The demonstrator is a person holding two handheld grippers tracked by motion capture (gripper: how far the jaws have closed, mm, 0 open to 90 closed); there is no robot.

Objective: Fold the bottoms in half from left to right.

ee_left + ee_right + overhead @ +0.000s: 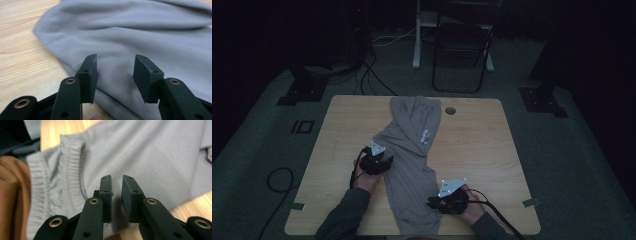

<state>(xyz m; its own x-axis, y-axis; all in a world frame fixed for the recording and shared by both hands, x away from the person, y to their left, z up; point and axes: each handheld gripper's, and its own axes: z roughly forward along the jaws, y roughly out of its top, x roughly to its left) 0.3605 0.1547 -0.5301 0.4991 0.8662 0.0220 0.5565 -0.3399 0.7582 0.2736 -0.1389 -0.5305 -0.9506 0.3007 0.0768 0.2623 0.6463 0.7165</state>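
Grey pants point(412, 165) lie lengthwise down the middle of the tabletop point(477, 150), one end at 12 o'clock near the far edge, the ribbed cuff end point(56, 187) at 6 o'clock by the near edge; a small print sits on the upper leg. Left claw point(379, 162) is at the cloth's 9 o'clock edge, about mid-length; in the left gripper view its jaws stand apart with fabric lying beneath and between them, pads not pressing. Right claw point(439, 204) is at the 4 o'clock side near the cuff; jaws nearly together with a narrow gap, and no cloth visibly pinched in it. Risks, as judged: the left claw, open over a smooth, flat stretch, could close on a single top layer or slide off the edge, leaving the lower layer behind. The right claw's narrow gap may push the cloth rather than take it, bunching the cuff. Uneven pulls from the two sides could skew the pants or drag the cuff end off the near edge. Dim light makes seams hard to read.
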